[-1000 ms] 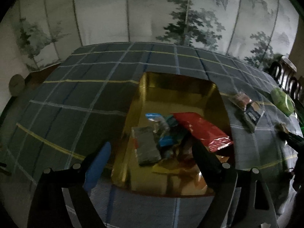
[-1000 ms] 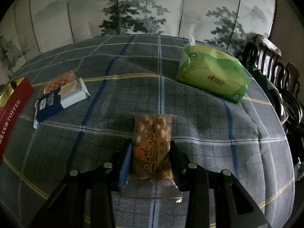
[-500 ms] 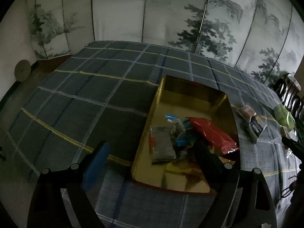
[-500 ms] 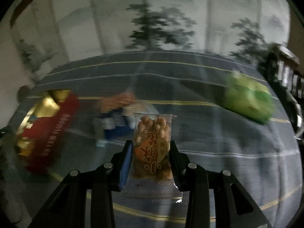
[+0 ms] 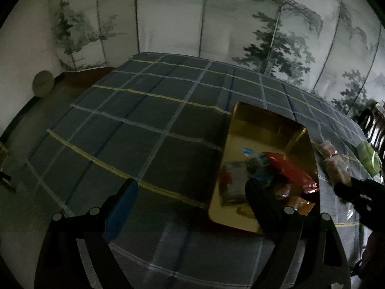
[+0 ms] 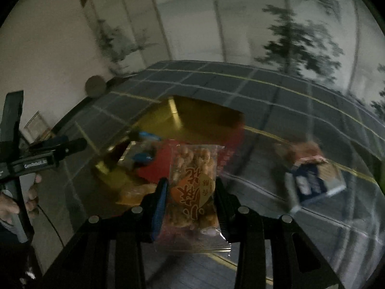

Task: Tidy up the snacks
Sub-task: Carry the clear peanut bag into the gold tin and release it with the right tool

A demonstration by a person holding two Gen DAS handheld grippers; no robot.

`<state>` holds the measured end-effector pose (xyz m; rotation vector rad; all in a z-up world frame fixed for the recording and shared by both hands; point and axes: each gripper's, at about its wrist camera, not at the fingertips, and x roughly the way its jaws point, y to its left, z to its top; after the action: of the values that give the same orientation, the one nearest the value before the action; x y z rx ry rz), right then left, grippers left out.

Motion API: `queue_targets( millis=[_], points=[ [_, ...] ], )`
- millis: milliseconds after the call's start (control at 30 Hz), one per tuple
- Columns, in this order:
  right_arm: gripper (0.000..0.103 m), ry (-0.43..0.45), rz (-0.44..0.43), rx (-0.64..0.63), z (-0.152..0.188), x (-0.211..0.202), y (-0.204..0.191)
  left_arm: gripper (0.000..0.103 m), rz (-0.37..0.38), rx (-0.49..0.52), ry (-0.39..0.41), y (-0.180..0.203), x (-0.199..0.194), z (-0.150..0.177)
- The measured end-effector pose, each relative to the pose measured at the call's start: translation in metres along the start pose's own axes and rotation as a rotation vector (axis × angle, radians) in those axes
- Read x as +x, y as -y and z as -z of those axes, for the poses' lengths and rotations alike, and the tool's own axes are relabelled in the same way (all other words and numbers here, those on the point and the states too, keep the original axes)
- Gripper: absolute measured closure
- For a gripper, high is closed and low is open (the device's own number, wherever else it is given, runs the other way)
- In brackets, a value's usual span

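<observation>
My right gripper (image 6: 190, 192) is shut on a clear peanut snack packet (image 6: 192, 190) with an orange label, held in the air near the right side of the gold tin box (image 6: 173, 120). The box (image 5: 264, 130) holds a red packet (image 5: 288, 171), a grey packet (image 5: 234, 183) and blue wrappers. My left gripper (image 5: 190, 200) is open and empty, over the checked tablecloth left of the box. The held packet (image 5: 336, 171) and right gripper (image 5: 356, 190) show at the right of the left wrist view.
A blue-and-white packet (image 6: 315, 180) and an orange snack bag (image 6: 303, 149) lie on the cloth right of the box. A green pouch (image 5: 368, 156) lies farther right. Dark chairs (image 5: 375, 125) stand at the table's right edge. The left gripper (image 6: 48, 154) shows at the left.
My right gripper lifted the peanut packet off the cloth and carried it left to the gold box. My left gripper drew back to the left, away from the box.
</observation>
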<state>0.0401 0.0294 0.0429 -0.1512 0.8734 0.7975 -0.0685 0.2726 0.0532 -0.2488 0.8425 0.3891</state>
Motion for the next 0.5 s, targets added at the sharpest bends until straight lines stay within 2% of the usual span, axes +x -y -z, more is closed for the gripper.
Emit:
queue_targets(
  millis=[267,500],
  points=[
    [0.066,-0.042,-0.027,-0.051,-0.006,0.035,-0.03,0.015,-0.043,-0.021,-0.007,-0.016,-0.001,0.004],
    [0.066,-0.057,0.008,-0.069,-0.01,0.055,-0.031,0.015,-0.05,-0.027,-0.022,-0.02,0.003,0.006]
  ],
)
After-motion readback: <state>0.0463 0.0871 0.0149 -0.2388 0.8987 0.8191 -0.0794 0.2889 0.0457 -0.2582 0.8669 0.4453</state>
